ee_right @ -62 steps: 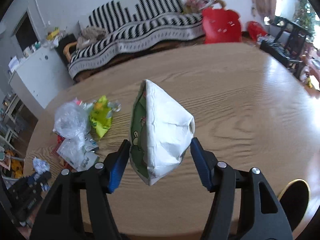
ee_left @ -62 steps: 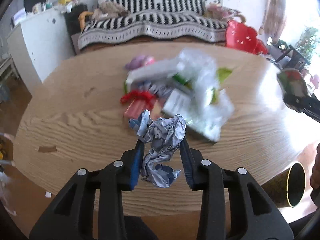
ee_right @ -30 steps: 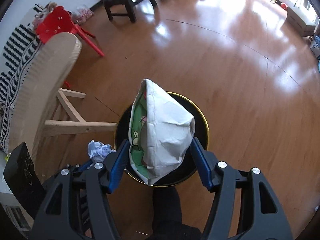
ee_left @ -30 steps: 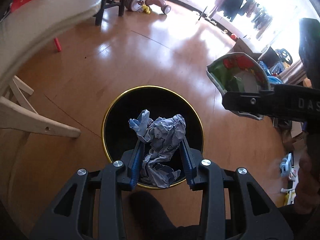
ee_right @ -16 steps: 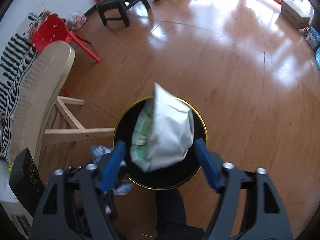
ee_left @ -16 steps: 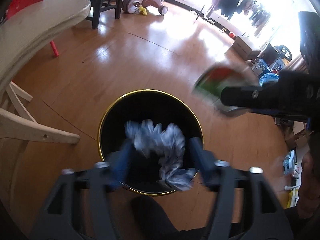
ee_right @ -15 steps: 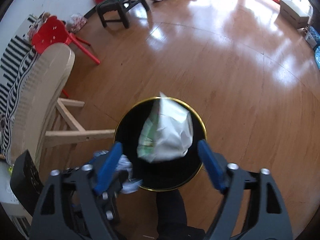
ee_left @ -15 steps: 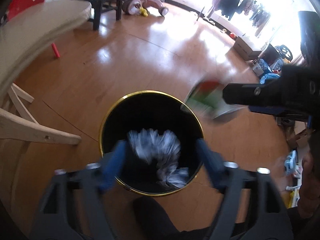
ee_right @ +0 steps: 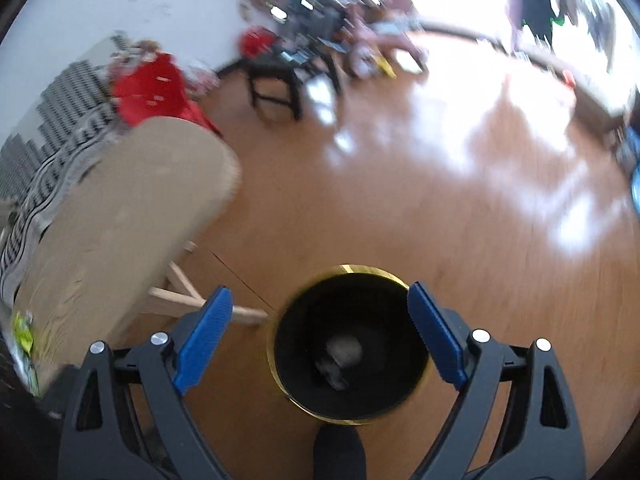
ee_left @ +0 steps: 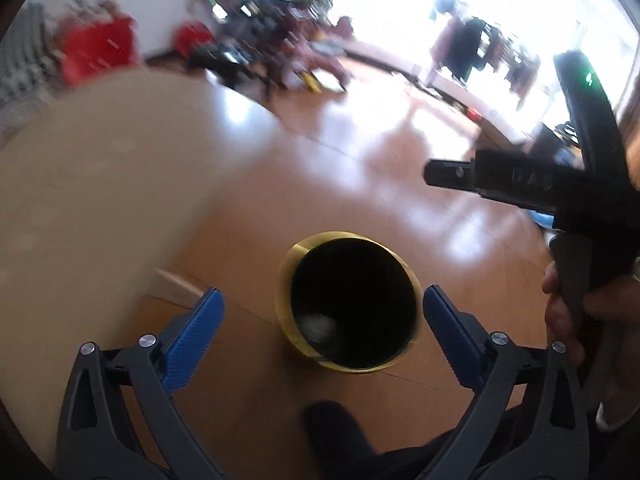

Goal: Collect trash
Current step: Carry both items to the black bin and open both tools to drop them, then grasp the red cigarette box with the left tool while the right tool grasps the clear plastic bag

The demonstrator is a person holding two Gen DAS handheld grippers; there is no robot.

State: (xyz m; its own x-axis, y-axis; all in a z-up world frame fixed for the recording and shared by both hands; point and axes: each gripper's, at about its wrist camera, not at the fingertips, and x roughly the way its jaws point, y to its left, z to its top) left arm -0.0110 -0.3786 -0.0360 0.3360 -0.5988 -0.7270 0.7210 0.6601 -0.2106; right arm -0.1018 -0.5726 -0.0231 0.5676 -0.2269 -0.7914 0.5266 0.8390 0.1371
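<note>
The drop into the bin looks done, so the step in hand is the turn away from it for another load. Taking the gold-rimmed black bin [ee_right: 348,346] as the landmark: the wooden floor [ee_right: 400,208] lies all round it, and the pale round table [ee_right: 112,208] stands off to its left, its wooden leg close beside the rim. A yellow-green scrap [ee_right: 22,330] shows at the table's near edge, so by my judgement trash remains there; the next move calls for carrying both tools to the table and closing on fresh pieces.

The left tool [ee_left: 322,330] hangs above the bin with its jaws spread wide, having just been opening, and nothing is between them. The right tool [ee_right: 320,326] is likewise above the bin, jaws wide after just opening, and empty. Deep inside the bin lie pale lumps of dropped trash [ee_right: 344,352], too blurred to tell apart.
</note>
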